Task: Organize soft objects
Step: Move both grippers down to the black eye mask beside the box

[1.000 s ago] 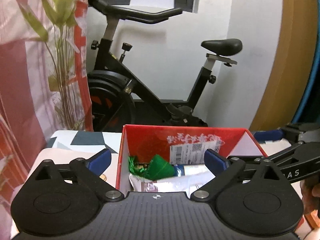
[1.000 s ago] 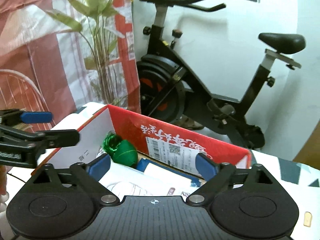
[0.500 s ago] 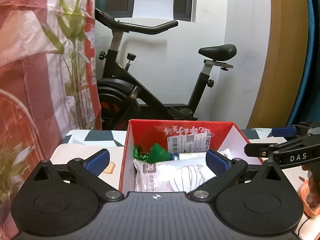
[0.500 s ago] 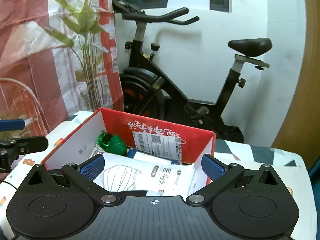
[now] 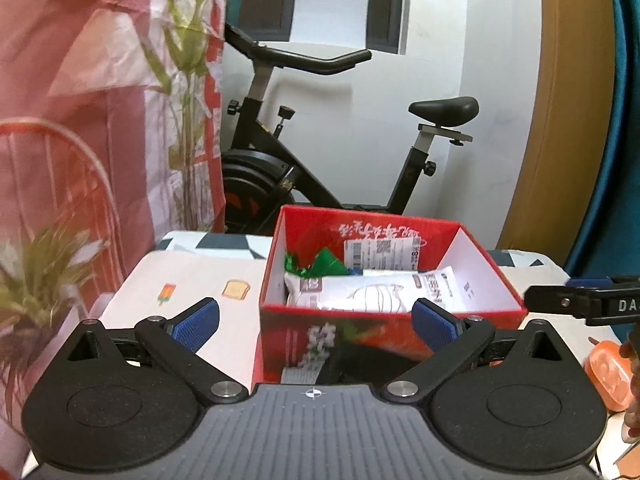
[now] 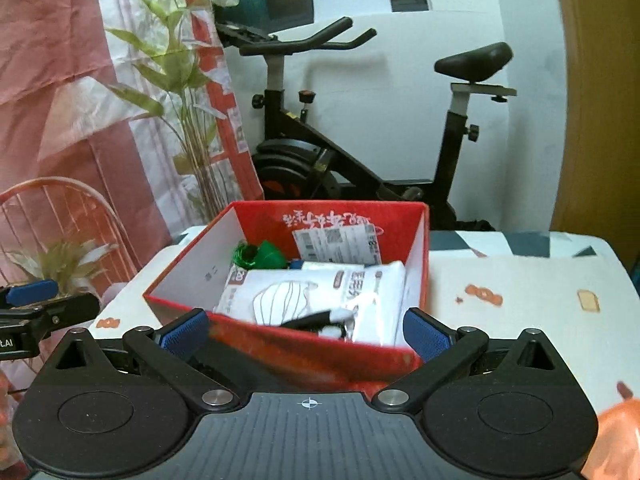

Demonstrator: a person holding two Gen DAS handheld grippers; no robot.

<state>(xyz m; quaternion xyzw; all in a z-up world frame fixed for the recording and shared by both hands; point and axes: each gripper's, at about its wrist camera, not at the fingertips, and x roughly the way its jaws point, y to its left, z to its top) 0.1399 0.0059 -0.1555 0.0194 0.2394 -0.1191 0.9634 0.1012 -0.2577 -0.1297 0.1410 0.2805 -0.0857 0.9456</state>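
Note:
A red cardboard box (image 5: 348,328) (image 6: 280,344) stands open on the white table. Inside lie a white face-mask packet (image 5: 372,290) (image 6: 316,292), a green tasselled soft toy (image 5: 326,266) (image 6: 260,256) at the back, and a small black-and-white item (image 6: 320,322) near the front wall. My left gripper (image 5: 316,322) is open, held back in front of the box, nothing between its blue pads. My right gripper (image 6: 306,332) is open too, just short of the box's near wall. Each gripper shows at the edge of the other's view, the right gripper (image 5: 580,304) and the left gripper (image 6: 40,304).
An exercise bike (image 5: 340,152) stands behind the table against the white wall. A pink curtain (image 5: 80,120), a tall plant (image 6: 180,100) and a wire chair (image 6: 60,216) are on the left. An orange object (image 5: 608,368) lies at the table's right.
Both grippers have pulled back and up from over the box, so the whole box and more table now show. The mask packet lies in the box.

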